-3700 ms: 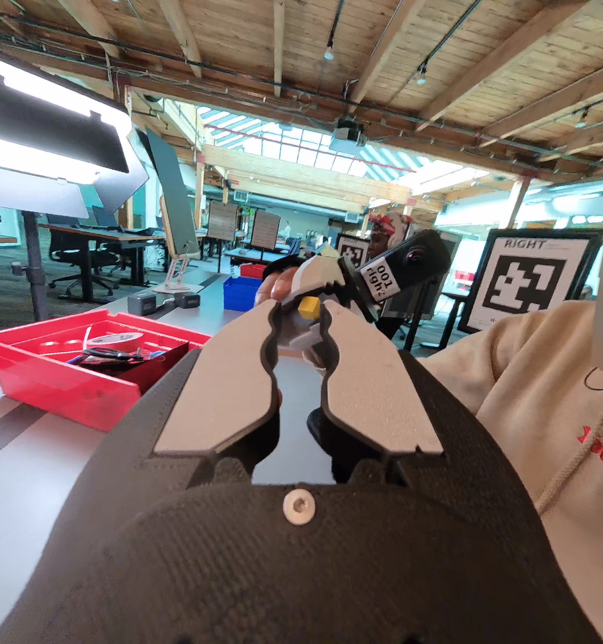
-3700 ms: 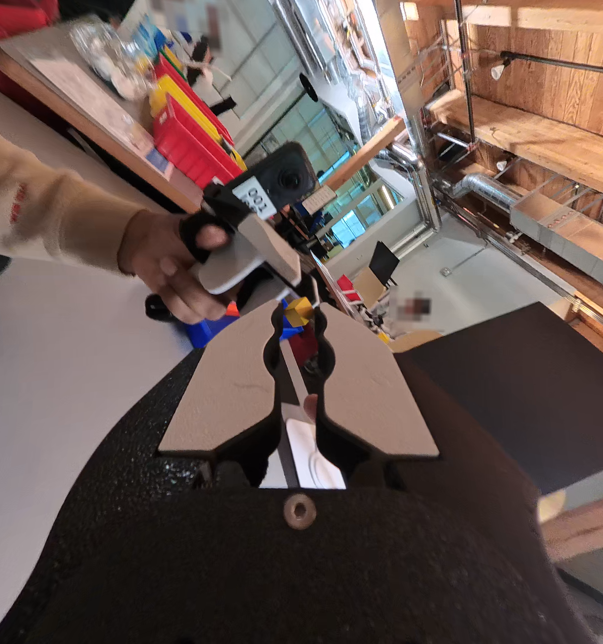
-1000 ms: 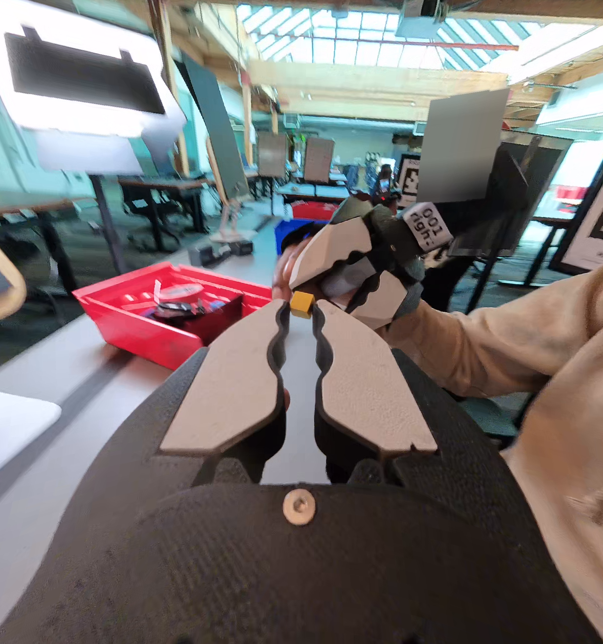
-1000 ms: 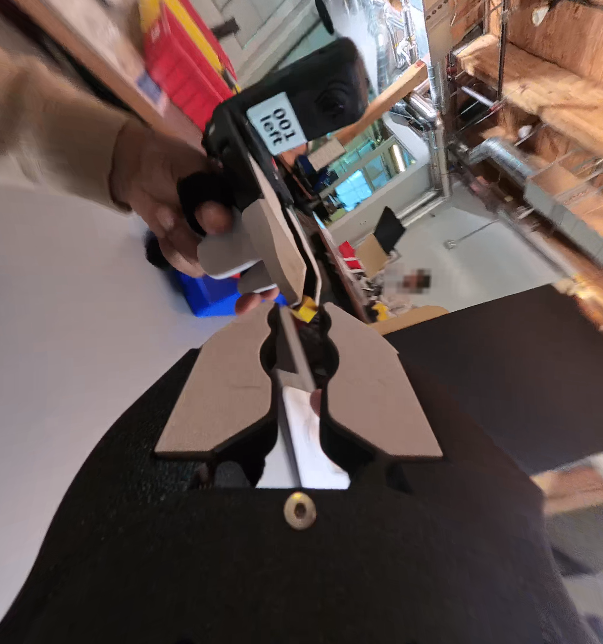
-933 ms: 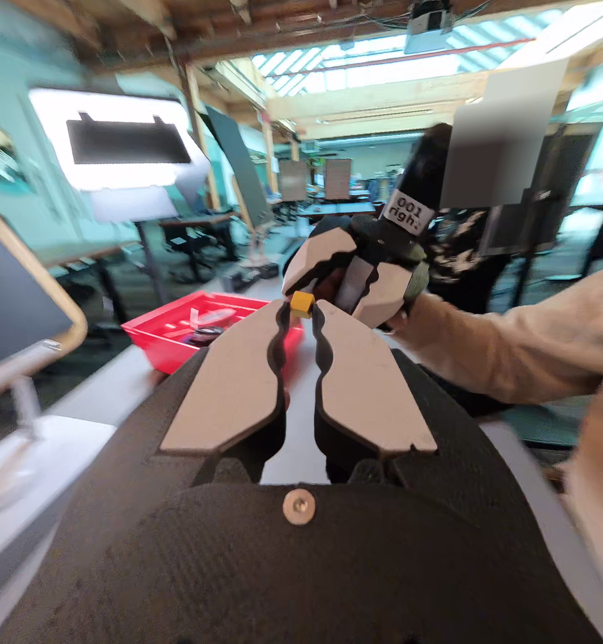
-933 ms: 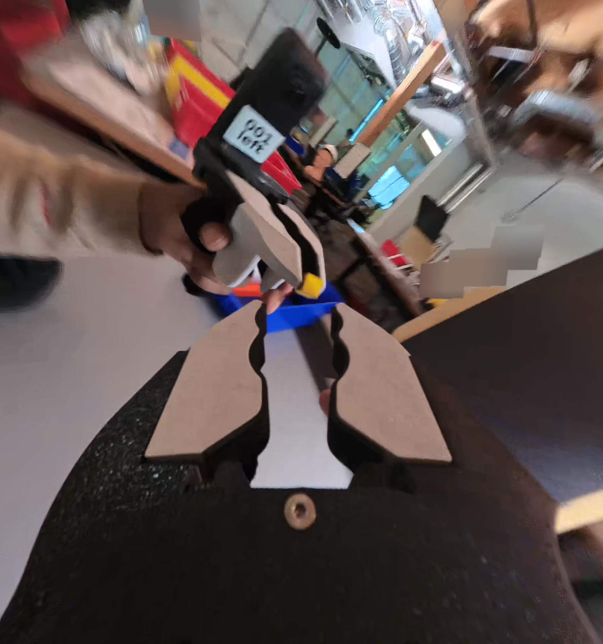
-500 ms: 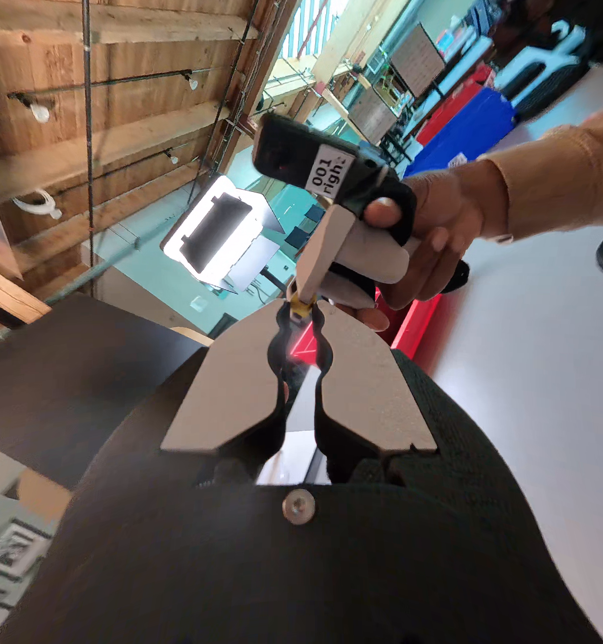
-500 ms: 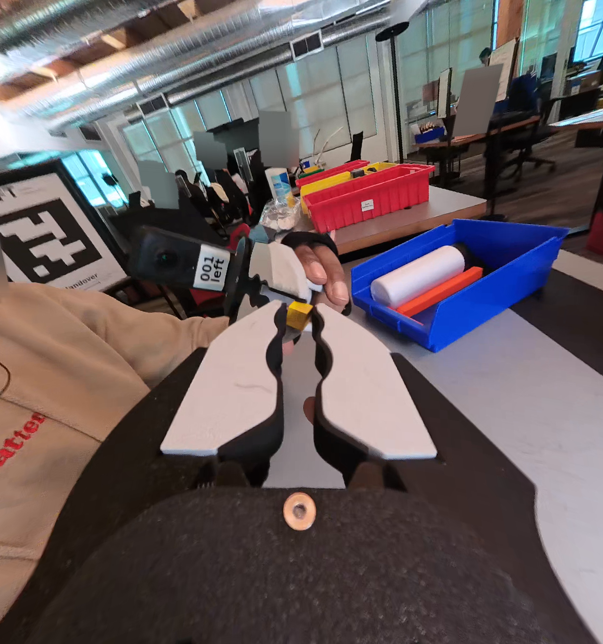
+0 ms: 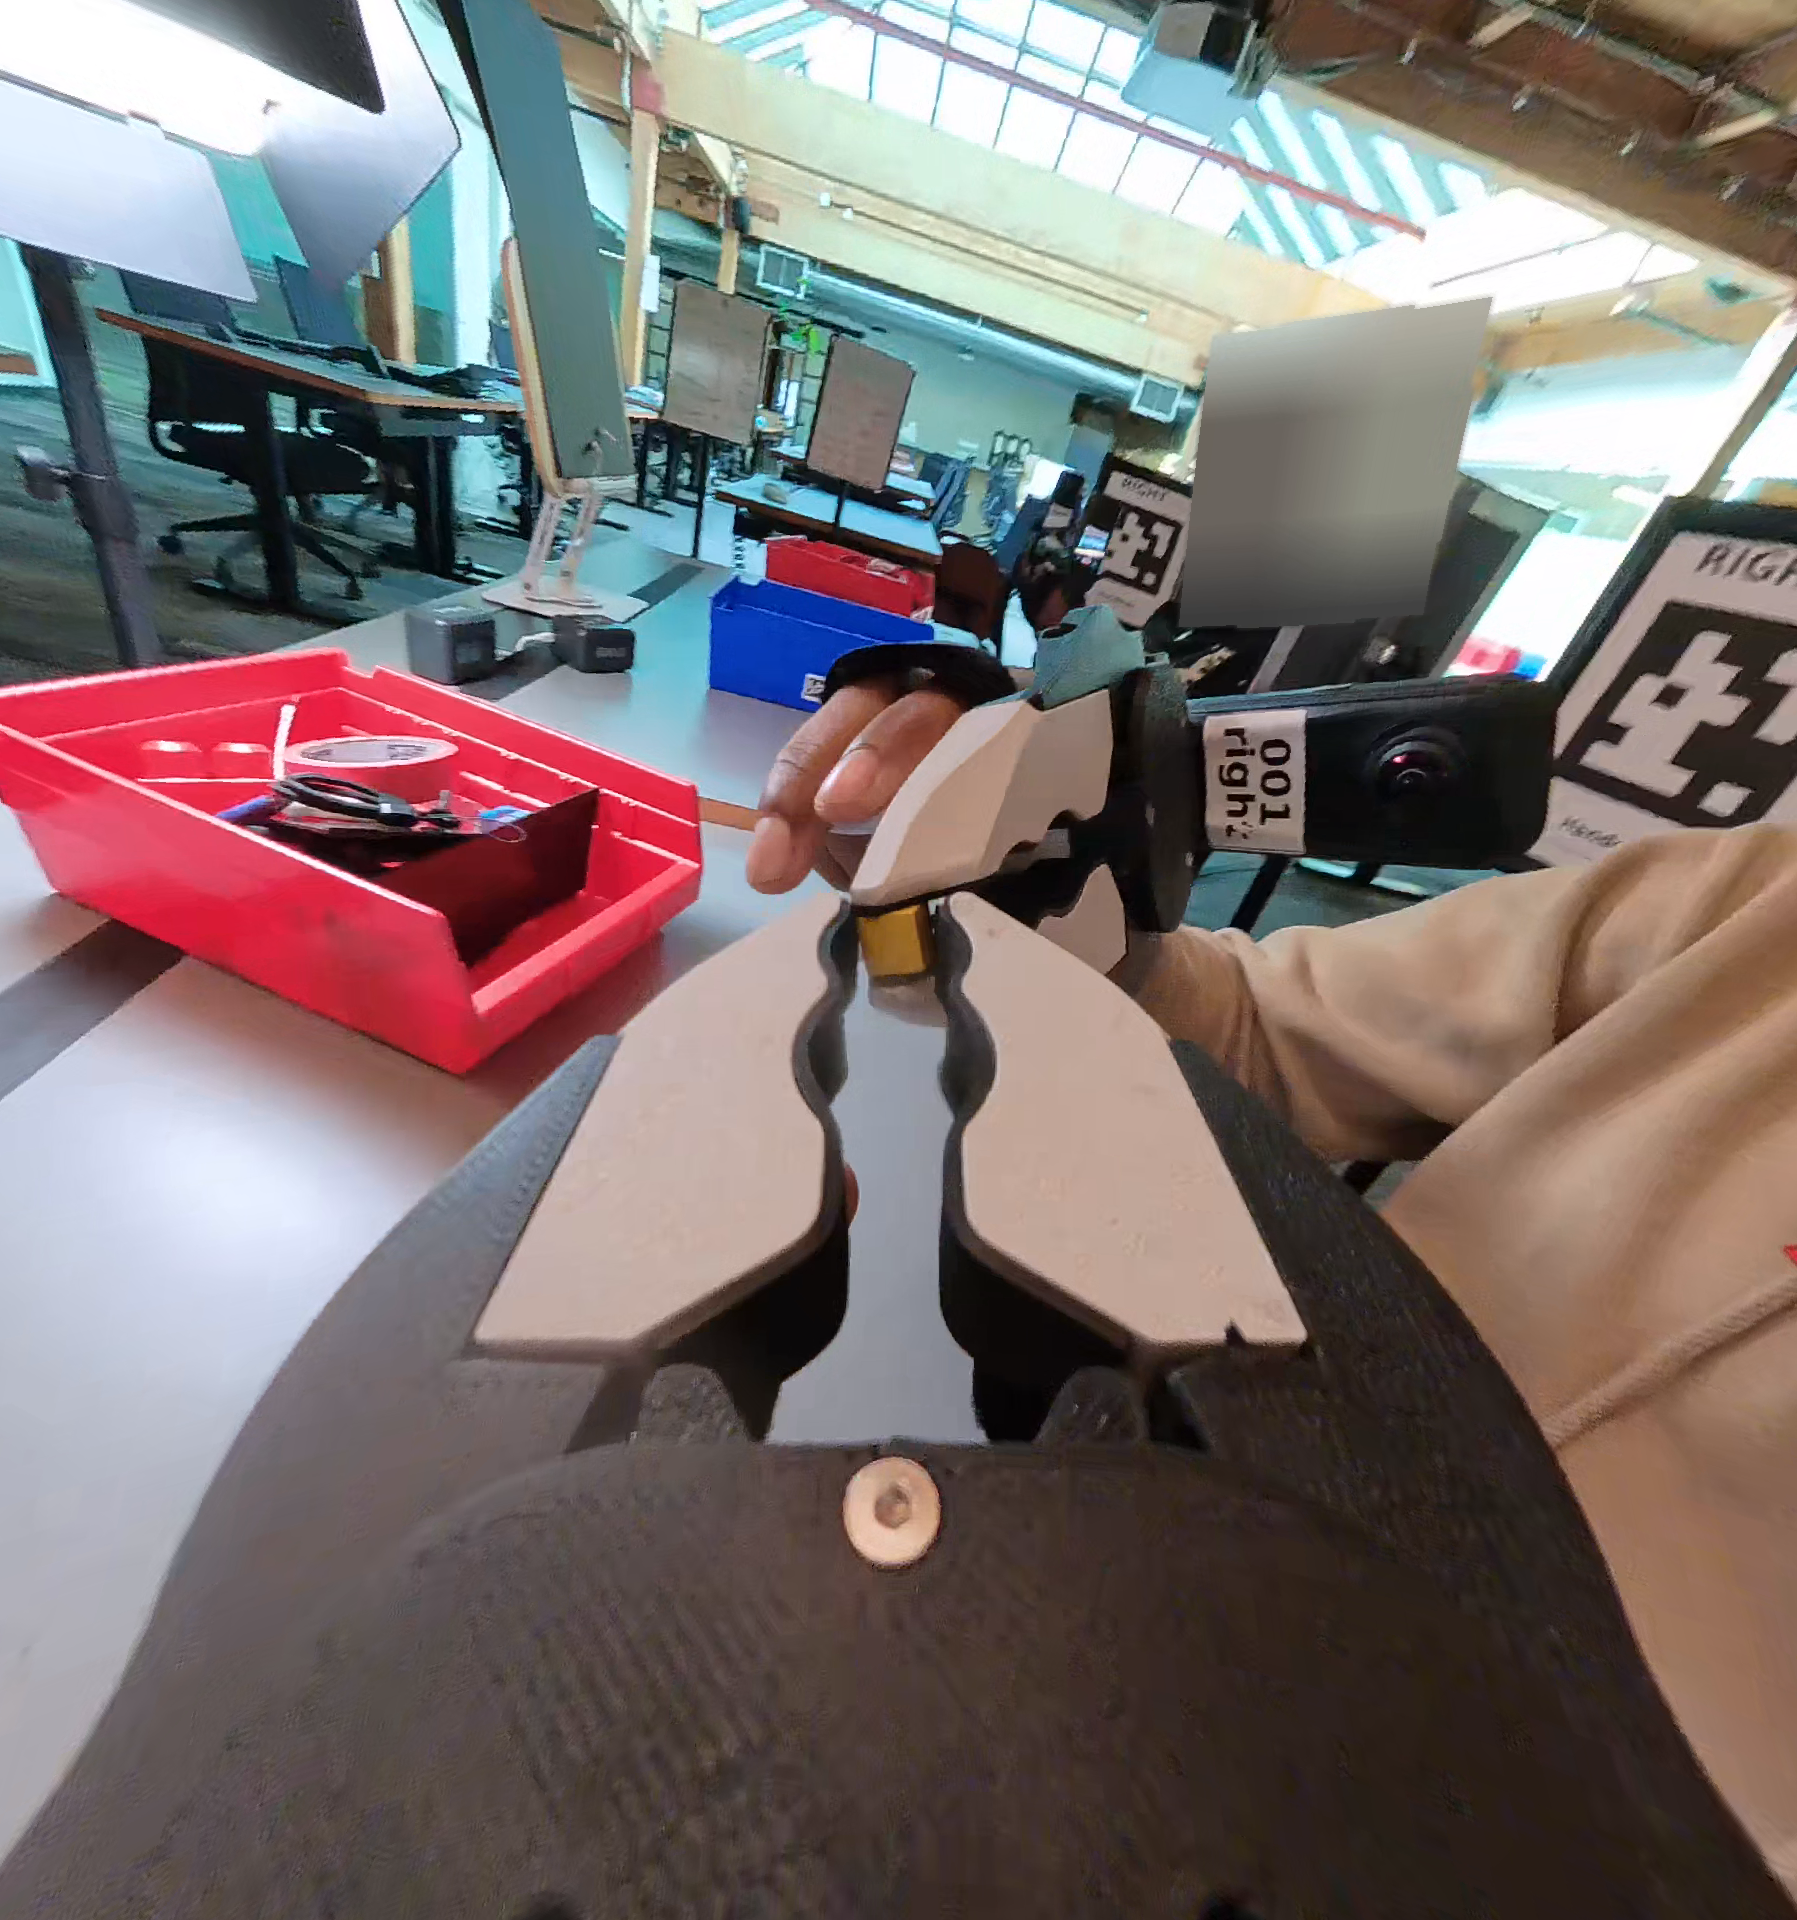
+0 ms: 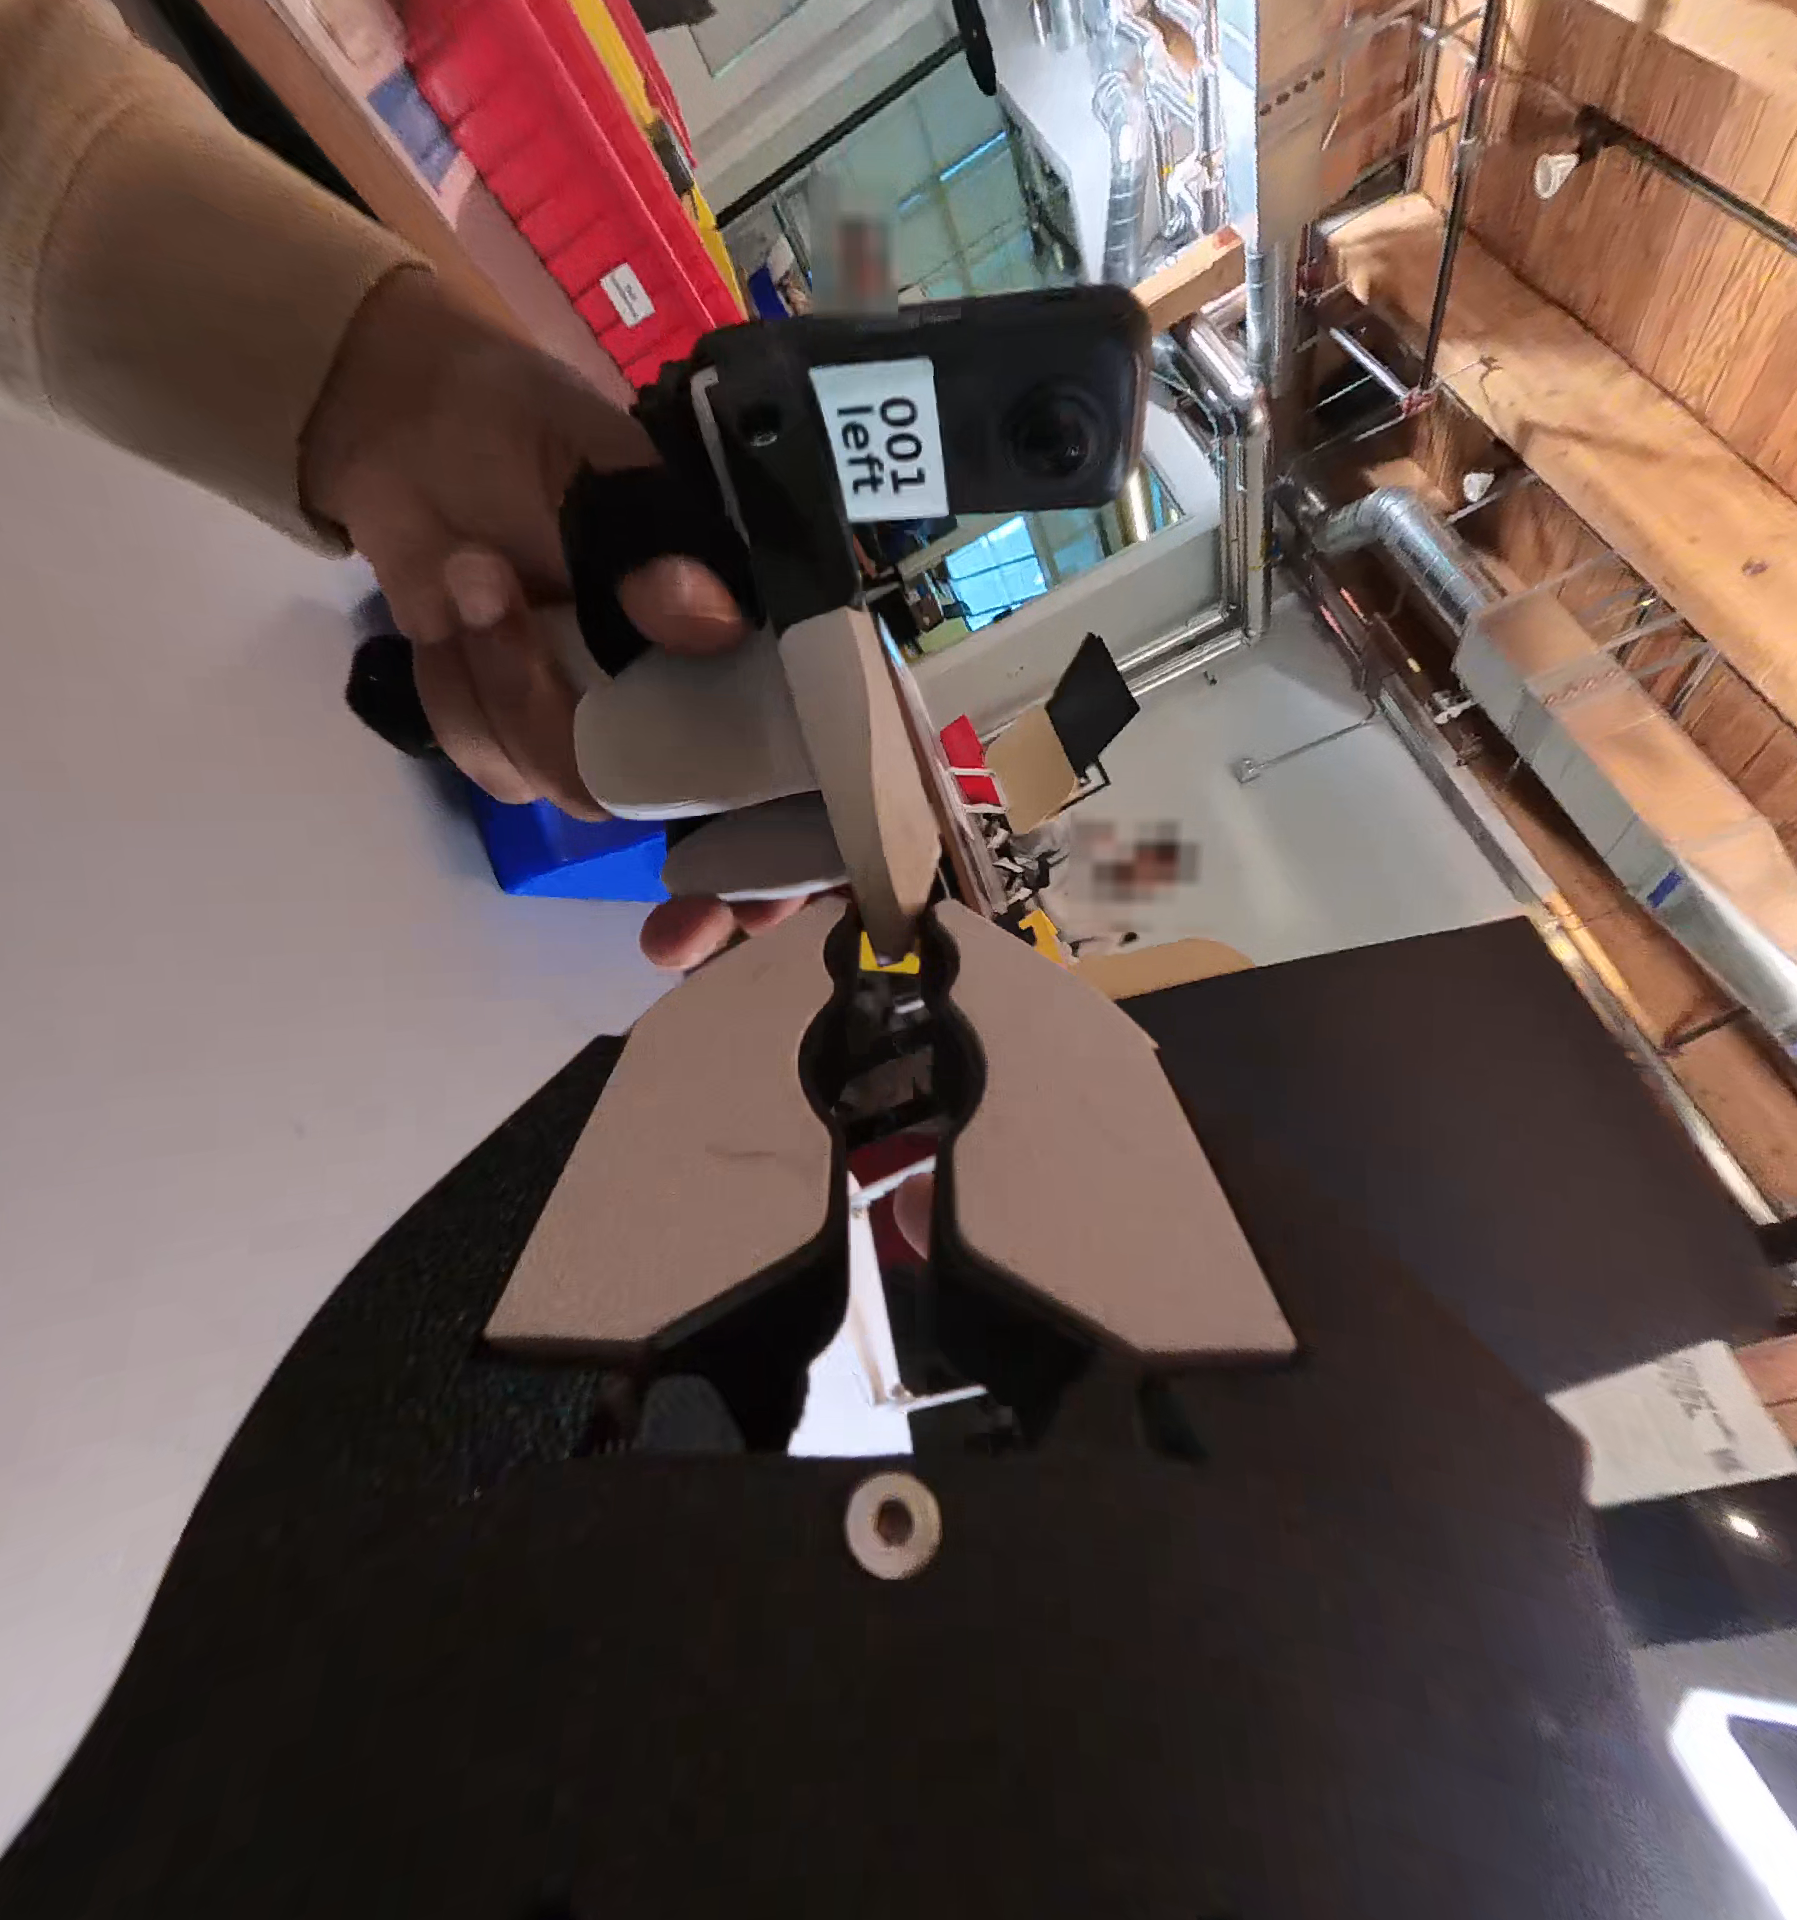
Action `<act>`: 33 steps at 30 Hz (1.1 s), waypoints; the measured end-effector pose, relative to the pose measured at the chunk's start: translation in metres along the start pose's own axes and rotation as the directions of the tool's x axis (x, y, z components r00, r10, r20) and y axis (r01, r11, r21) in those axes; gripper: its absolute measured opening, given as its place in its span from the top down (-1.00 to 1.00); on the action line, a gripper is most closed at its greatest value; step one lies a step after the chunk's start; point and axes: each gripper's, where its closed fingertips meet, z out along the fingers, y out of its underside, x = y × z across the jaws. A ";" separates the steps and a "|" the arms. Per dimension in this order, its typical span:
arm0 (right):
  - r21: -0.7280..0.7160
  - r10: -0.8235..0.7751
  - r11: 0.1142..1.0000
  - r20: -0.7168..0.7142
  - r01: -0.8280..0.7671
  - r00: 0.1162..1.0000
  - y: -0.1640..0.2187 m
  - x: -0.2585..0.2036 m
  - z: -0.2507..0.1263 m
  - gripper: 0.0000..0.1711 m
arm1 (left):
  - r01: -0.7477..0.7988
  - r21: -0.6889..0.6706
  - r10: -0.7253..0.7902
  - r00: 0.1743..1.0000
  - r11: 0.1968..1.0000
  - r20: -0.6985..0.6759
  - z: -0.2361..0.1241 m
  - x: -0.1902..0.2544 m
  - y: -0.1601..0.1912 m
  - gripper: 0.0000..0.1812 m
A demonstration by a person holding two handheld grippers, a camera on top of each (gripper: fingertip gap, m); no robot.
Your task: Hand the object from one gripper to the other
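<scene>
Left gripper (image 9: pixel 896 928) pinches the yellow block (image 9: pixel 895 941) at its fingertips, and the right gripper (image 10: pixel 889 932) clamps the same block crosswise (both closed on it). Left of them, a red bin (image 9: pixel 374 945) sits on the worktop (image 9: pixel 146 1195).

yellow block (image 9: pixel 895 938), red bin (image 9: pixel 374 914), blue bin (image 9: pixel 790 642)
</scene>
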 end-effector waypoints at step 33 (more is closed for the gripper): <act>0.021 0.406 0.913 0.033 -0.407 0.913 0.012 0.024 -0.007 0.83 | 0.004 0.188 0.010 0.997 0.982 -0.076 -0.010 0.000 -0.018 0.70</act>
